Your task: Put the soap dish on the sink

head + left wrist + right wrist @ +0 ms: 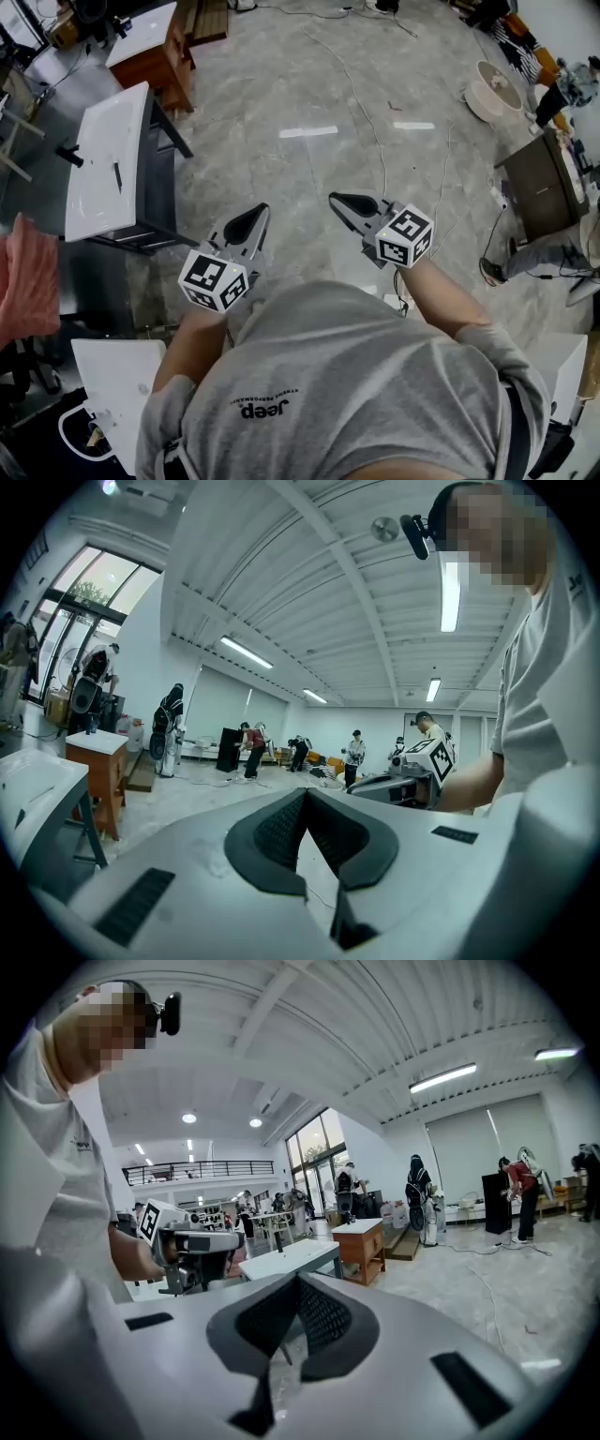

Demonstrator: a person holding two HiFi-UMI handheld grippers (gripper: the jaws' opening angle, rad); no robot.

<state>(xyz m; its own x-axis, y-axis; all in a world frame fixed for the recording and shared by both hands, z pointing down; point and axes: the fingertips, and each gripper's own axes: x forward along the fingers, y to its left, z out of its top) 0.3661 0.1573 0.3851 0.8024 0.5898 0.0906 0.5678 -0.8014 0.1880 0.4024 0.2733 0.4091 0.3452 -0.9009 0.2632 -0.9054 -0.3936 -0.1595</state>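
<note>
Seen from above, both my bare forearms reach forward from my waist with elbows bent, one tool in each hand. My left gripper [261,212] points about level and angles inward to the right. My right gripper [336,200] tips slightly down and angles inward to the left, so the two noses lean toward each other but stay apart. Each carries a cube [214,278] with black-and-white square markers.

Both pairs of dark ribbed jaws are pressed together, with nothing between them.

My grey T-shirt [347,375] reads "Jeep"; the smaller line beside it is too small to read.

The white sink [103,164] stands on a dark frame to the far left, well apart from both tools. I cannot pick out the soap dish in any view.
</note>
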